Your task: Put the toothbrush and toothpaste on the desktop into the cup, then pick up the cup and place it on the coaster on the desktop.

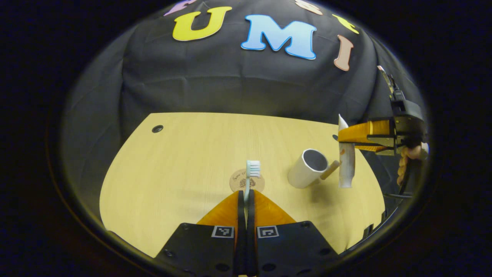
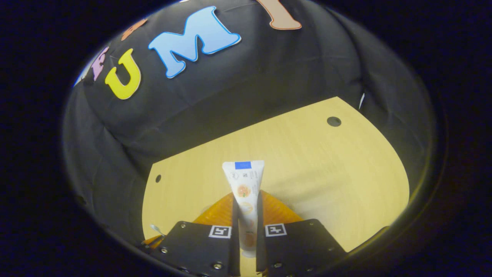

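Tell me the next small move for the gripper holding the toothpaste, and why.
Probably swing the right gripper left until the toothpaste hangs over the cup. The tube is clamped and hangs upright just right of the cup's open mouth, so it isn't yet above it.

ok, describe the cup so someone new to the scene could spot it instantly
Start from the wooden desktop in the left gripper view and go to its right side, past the round coaster. The cup stands there, tilted in this view, just left of the hanging toothpaste. It is the only white open-topped cylinder, with a short wooden handle.
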Available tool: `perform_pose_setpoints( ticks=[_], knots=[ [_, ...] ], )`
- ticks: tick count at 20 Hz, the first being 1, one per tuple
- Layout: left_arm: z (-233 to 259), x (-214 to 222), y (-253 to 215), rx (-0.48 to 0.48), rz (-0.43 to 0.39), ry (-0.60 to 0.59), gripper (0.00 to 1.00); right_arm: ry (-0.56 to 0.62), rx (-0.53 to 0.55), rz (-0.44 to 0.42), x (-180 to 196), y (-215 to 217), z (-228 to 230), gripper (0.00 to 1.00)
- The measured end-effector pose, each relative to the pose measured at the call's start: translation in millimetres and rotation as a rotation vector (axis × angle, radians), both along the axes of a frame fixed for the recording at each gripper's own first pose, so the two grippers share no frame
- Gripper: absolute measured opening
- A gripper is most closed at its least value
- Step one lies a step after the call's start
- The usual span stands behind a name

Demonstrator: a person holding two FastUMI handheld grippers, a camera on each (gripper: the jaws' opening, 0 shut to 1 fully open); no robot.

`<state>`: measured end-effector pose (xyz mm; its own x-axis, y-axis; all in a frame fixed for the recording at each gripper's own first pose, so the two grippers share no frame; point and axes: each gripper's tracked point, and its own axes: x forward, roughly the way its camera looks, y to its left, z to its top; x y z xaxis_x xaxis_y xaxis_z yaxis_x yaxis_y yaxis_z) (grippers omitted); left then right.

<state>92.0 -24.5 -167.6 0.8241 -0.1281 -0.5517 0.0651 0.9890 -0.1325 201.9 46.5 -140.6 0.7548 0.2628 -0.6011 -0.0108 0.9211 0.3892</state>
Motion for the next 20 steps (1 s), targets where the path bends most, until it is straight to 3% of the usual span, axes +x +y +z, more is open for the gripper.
perform_pose_setpoints(
  ticks=[10, 20],
  knots=[
    [8.8, -10.5, 8.7, 0.003, 0.031, -0.002, 0.08, -0.056, 0.018, -0.047, 67.9, 1.0, 4.2, 0.17],
    [14.0, -4.9, 20.8, 0.003, 0.097, 0.001, 0.08, -0.123, -0.060, -0.003, 83.1, 14.9, -19.4, 0.17]
  ],
)
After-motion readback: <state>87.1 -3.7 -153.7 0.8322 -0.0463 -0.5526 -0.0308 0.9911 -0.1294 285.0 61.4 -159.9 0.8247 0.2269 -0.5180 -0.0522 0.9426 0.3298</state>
